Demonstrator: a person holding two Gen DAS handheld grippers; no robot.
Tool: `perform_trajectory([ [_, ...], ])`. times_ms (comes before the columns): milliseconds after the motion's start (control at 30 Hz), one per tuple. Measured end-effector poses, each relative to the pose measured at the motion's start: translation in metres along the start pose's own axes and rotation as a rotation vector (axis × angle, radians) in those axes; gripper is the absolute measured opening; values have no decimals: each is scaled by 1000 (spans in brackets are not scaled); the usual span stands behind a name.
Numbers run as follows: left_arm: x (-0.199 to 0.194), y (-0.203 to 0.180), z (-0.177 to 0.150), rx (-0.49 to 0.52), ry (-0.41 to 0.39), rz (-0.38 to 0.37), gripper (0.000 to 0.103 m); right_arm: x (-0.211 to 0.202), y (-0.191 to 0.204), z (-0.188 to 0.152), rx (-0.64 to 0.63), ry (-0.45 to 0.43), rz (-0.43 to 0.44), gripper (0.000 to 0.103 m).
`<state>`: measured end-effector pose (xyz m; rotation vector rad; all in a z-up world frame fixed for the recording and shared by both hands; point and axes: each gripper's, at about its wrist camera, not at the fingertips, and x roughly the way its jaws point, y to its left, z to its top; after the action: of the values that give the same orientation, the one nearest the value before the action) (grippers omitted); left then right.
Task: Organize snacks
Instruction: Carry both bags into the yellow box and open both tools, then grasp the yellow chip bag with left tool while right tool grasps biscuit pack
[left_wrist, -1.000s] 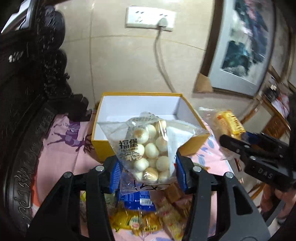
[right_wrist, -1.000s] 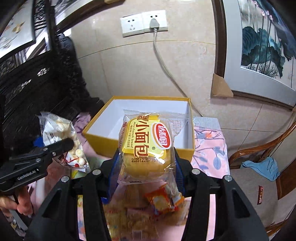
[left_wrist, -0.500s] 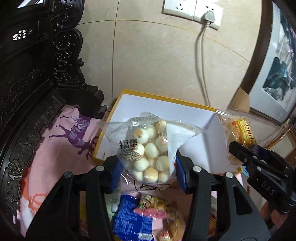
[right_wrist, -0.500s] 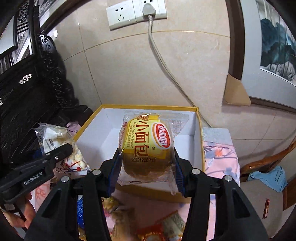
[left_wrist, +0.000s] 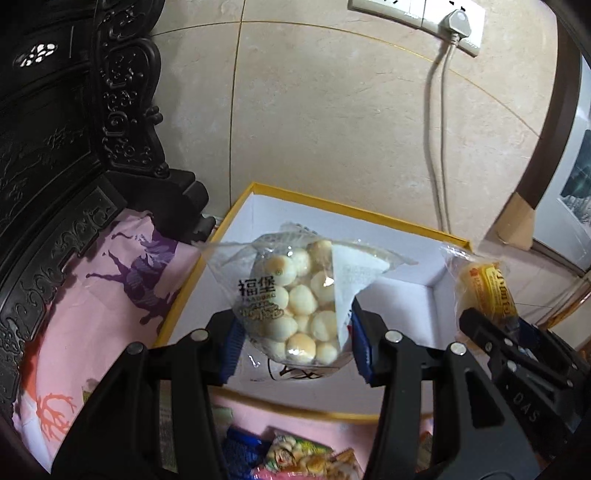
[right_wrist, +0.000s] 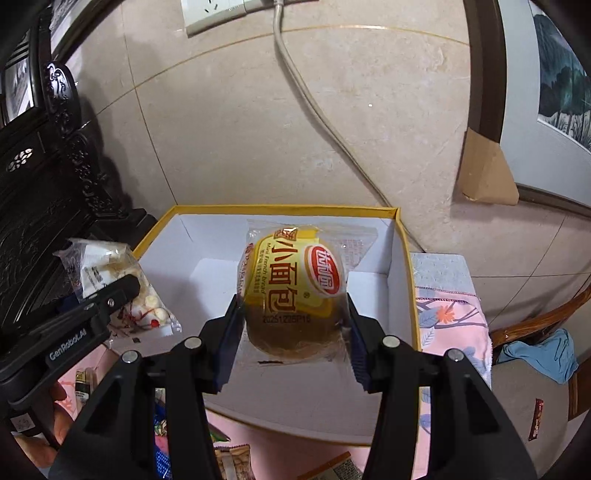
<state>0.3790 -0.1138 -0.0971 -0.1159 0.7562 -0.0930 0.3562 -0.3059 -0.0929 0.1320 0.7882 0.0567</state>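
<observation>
My left gripper is shut on a clear bag of small round biscuits, held above the left part of the white, yellow-rimmed box. My right gripper is shut on a yellow-wrapped bread bun, hanging over the same box towards its right side. Each wrist view shows the other gripper at its edge: the bun at the right, the biscuit bag at the left. The box floor is bare white where visible.
The box stands on a pink patterned cloth against a tiled wall with a socket and cable. Several loose snack packets lie in front of the box. Dark carved furniture rises at the left; a wooden chair stands right.
Both grippers have moved forward and down with their packets, from in front of the box to over its inside. The loose packets have slid towards the lower edge.
</observation>
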Motion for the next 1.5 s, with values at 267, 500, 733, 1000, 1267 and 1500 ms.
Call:
perform_trajectory([
  [267,12,3,-5,35,52,67,68,8,7,-15,-15,64,-45,71],
  [500,-22,3,-17,124,40,19,71,-42,9,-29,8,14,9,71],
  [733,-68,17,-48,194,18,-19,76,-96,22,-87,-10,38,62,71],
  [1000,-94,29,-98,251,79,-68,76,-107,29,-163,35,170,81,71],
  [1267,-114,41,-155,318,156,-101,76,-88,27,-201,42,276,39,70],
  [1500,-110,46,-196,378,205,-87,76,-75,24,-220,41,337,56,70],
])
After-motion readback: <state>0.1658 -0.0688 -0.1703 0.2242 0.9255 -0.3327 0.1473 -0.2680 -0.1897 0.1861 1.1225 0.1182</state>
